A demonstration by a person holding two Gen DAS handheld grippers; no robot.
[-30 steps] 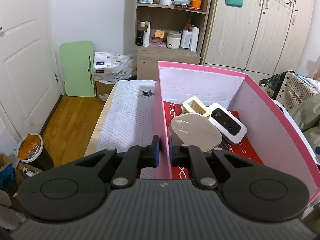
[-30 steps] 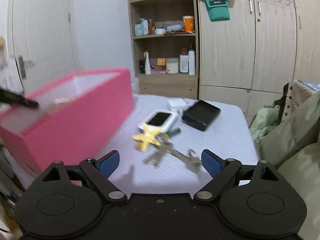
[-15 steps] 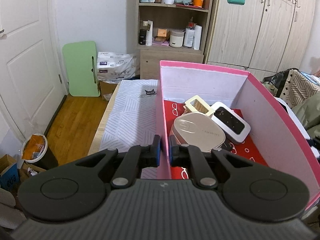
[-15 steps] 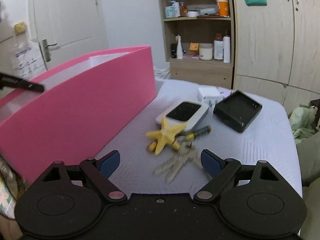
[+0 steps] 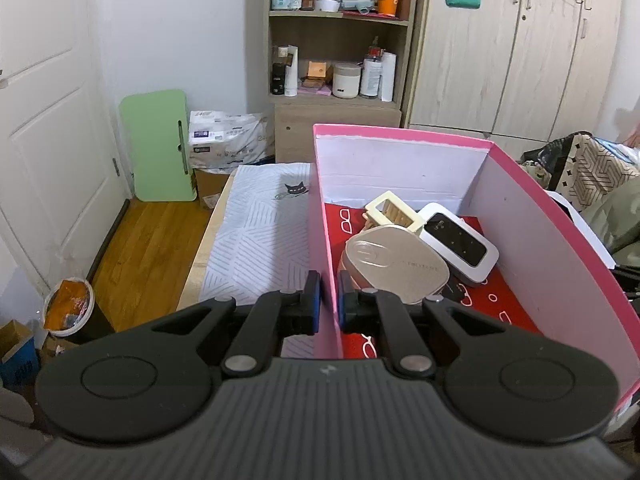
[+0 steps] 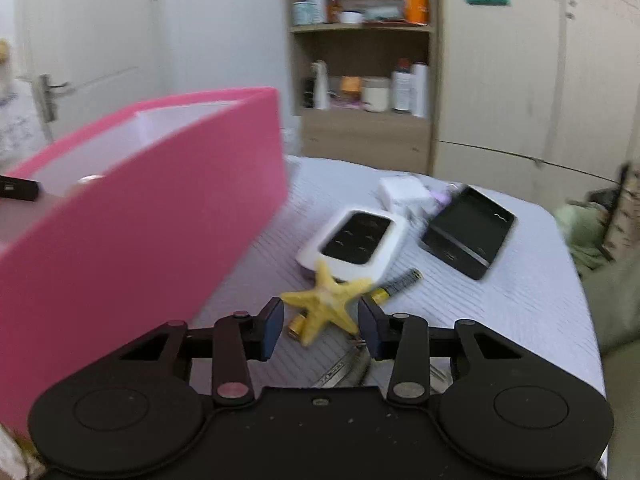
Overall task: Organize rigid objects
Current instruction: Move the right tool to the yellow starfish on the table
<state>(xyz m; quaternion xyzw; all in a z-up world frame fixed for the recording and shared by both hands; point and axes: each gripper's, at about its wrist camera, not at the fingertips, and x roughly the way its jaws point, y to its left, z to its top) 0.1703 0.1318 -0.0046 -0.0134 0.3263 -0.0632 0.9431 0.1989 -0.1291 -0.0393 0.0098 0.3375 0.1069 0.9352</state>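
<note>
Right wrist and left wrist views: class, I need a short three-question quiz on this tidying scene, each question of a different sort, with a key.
1. True or false: the left gripper is clamped on the wall of the pink box.
2. Multiple choice: what lies between the fingers of the right gripper? A) black case B) yellow starfish keyring C) white charger
3. Fill in: inside the box, the white device with a black screen leans on a beige ____.

Key
1. True.
2. B: the yellow starfish keyring; the jaws have just been closing around it.
3. Case: the beige case.
</note>
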